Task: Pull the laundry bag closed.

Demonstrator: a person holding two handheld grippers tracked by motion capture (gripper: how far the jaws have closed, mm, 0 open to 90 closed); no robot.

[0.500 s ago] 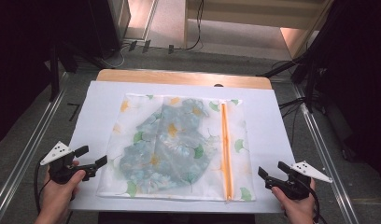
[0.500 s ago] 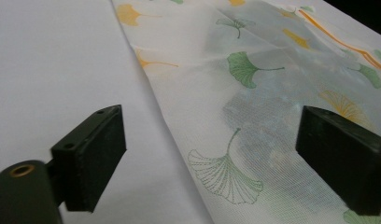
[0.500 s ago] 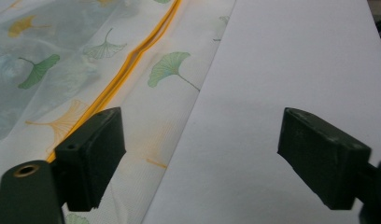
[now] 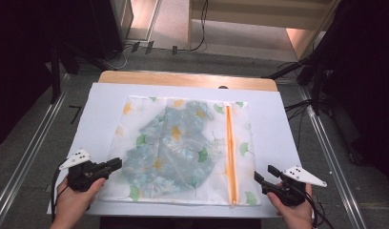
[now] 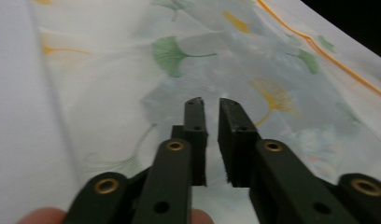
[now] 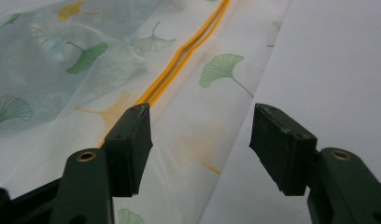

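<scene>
A see-through mesh bag [image 4: 183, 148] printed with green and yellow ginkgo leaves lies flat on a white sheet [image 4: 278, 119]. A bluish patterned cloth [image 4: 168, 152] shows through it. An orange zipper [image 4: 230, 152] runs along its right side. My left gripper [image 4: 117, 163] is at the bag's near left corner. In the left gripper view its jaws [image 5: 211, 102] stand shut over the mesh [image 5: 254, 56] with nothing between them. My right gripper [image 4: 264, 172] is open at the near right corner. Its jaws [image 6: 200, 112] hover over the bag's edge beside the zipper [image 6: 179, 60].
The white sheet covers a wooden table whose far edge [image 4: 183, 78] shows bare. Metal rails [image 4: 30, 143] run along the floor on both sides. Cables [image 4: 197, 43] lie on the floor behind the table. Bare sheet borders the bag on every side.
The left gripper's jaws, spread apart half a second ago, have come together. Both hands stay near the bag's front corners.
</scene>
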